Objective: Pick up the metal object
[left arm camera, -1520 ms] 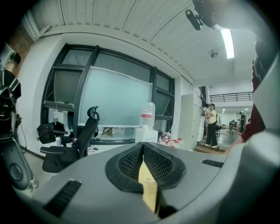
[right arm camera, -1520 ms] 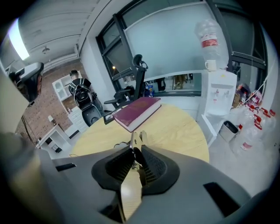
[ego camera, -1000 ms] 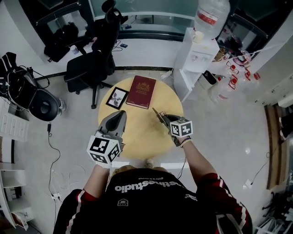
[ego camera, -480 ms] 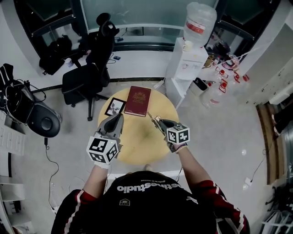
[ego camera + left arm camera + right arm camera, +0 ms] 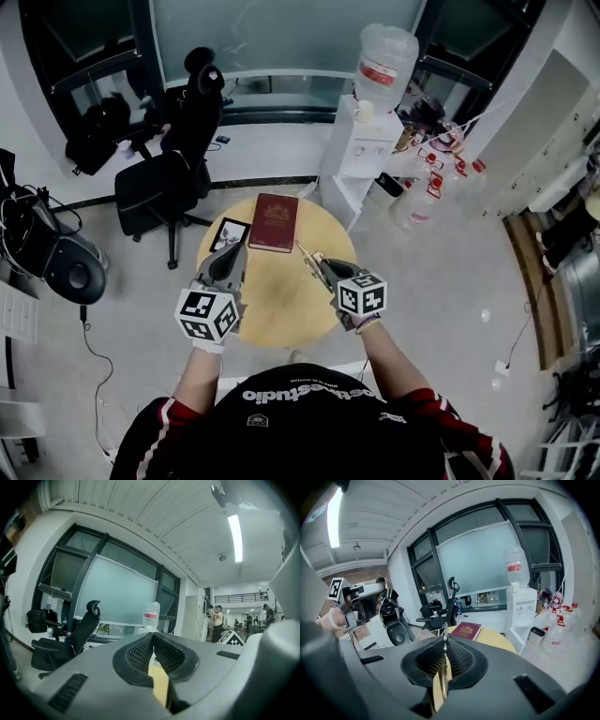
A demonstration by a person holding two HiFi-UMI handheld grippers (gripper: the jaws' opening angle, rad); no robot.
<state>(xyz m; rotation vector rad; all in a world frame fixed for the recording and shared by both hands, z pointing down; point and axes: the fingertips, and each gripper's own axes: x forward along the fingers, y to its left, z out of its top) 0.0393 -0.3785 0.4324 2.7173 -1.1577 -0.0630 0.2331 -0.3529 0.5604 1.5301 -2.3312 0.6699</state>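
The metal object [image 5: 306,253] is a thin, flat strip, and my right gripper [image 5: 321,263] is shut on it above the right part of the round yellow table [image 5: 281,305]. In the right gripper view the metal object [image 5: 446,631] stands edge-on out of the meshed pads of the right gripper [image 5: 445,643]. My left gripper [image 5: 233,253] hovers over the table's left part, close to the photo frame [image 5: 228,233]. In its own view the left gripper [image 5: 153,638] is shut, pads together, with nothing between them.
A red book [image 5: 273,222] lies at the table's far edge beside the photo frame. A black office chair [image 5: 164,183] stands at the far left, a white water dispenser [image 5: 361,150] at the far right, with several bottles [image 5: 427,197] on the floor.
My right gripper has risen off the table with the metal object in it. The left gripper has drifted a little up and forward. The table looks smaller and farther below.
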